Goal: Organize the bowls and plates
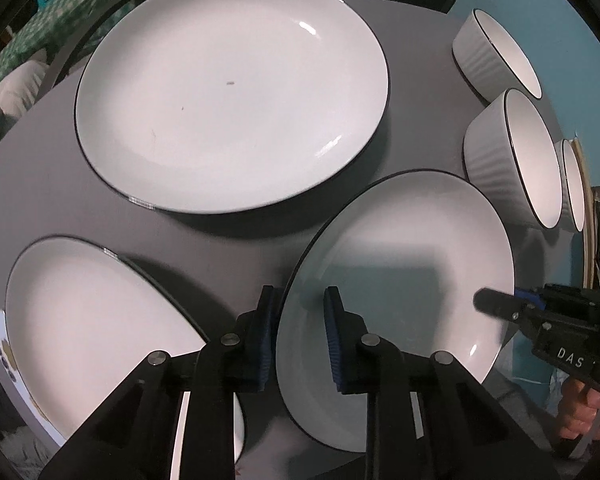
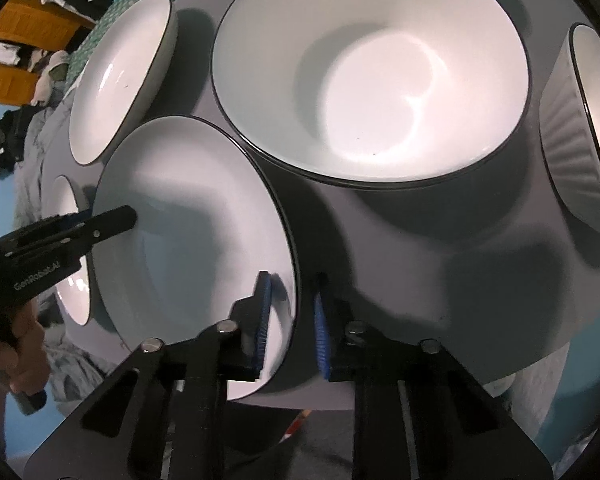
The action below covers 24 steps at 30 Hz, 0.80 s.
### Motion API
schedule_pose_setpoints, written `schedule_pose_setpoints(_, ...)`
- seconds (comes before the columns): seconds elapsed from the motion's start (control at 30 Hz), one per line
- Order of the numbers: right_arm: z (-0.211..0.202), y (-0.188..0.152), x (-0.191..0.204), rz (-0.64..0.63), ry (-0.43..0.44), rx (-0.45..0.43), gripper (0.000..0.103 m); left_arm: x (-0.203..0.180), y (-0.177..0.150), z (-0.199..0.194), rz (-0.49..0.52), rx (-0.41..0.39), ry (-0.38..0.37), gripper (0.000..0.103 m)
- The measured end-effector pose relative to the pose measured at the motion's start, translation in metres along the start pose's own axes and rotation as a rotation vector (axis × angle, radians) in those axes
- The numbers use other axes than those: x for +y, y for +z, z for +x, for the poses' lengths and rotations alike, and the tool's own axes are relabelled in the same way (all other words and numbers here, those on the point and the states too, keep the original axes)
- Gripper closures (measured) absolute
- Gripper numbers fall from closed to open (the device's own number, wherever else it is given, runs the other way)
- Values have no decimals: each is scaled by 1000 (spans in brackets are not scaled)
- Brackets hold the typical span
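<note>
Bare table [image 1: 80, 184] is showing between the big plate [image 1: 232, 96] and the near plate [image 1: 100, 328]; two bowls [image 1: 512, 160] are crowding the right edge beside the lifted plate [image 1: 412, 264].

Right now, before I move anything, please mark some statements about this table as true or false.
1. The left gripper and the right gripper both have their fingers on either side of the rim of the same plate. True.
2. The table is white. False: it is gray.
3. In the left wrist view, three ribbed bowls show on the right. True.
4. A bowl stands on the large plate. False: it holds only tiny specks.
</note>
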State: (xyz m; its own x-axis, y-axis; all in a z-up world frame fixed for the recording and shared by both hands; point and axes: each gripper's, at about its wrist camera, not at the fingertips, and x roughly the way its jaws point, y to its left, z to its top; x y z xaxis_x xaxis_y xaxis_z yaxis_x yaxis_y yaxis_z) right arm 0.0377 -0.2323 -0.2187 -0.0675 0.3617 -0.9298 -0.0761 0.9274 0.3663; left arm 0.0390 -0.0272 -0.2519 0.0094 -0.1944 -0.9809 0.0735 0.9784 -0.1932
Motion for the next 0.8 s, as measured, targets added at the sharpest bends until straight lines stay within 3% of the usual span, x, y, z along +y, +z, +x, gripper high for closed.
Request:
schedule_pose_setpoints(0.27, -9, 6, -4, -19, -9, -17, 91, -5, -20, -1, -62, 20, -30, 81)
schedule_pose_setpoints(0.5, -10, 14, 1, -108, -45, -20, 90, 6, -46, -3, -136, 32, -58, 81)
schedule_pose_setpoints(0.73, -7, 20, 6, -165, -49, 9, 89, 27, -60, -5, -187, 20, -91, 83)
schedule_pose_setpoints(0.8, 6, 23, 23, -154, -42, 37, 87, 26, -66, -8, -176, 15, -88, 83)
